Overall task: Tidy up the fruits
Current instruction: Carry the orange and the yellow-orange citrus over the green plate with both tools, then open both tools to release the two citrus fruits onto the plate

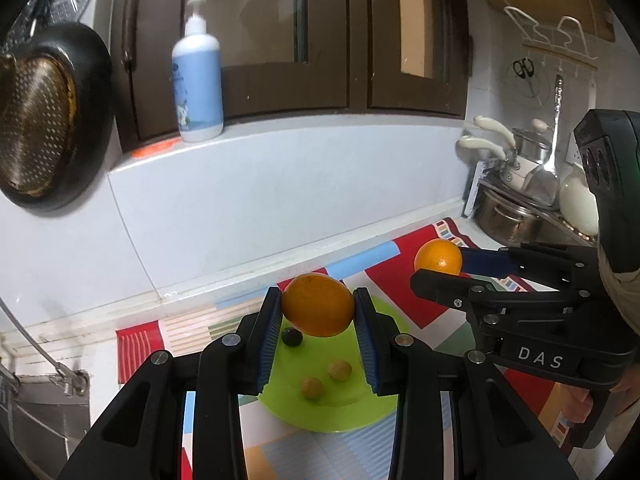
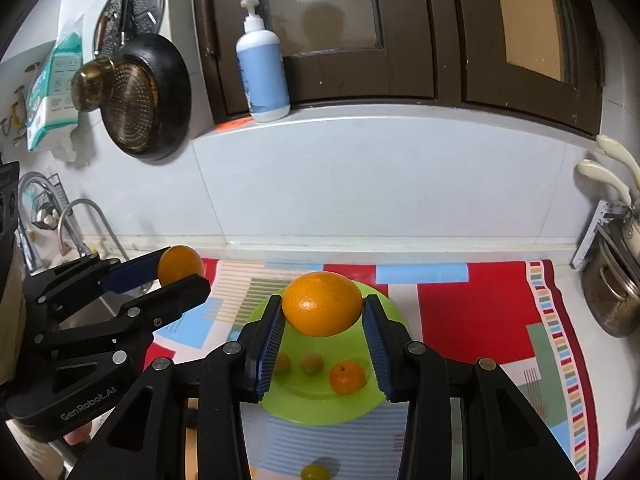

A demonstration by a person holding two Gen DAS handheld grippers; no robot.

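Above green plate (image 1: 348,412), DAS right tongs (image 1: 436,272) and GenRobot.AI left tongs (image 2: 182,278) each pinching an orange (image 1: 318,305)

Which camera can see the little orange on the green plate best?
The right wrist view. The little orange sits in plain sight on the green plate, beside two small yellowish fruits. In the left wrist view it does not show at all; the tongs block that part.

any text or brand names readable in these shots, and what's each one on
"DAS": white letters on the body of the right gripper, seen from the left wrist view.
"GenRobot.AI": embossed on the body of the left gripper, seen from the right wrist view.
Pump bottle label: too blurred to read.
Hanging packet print: too small to read.
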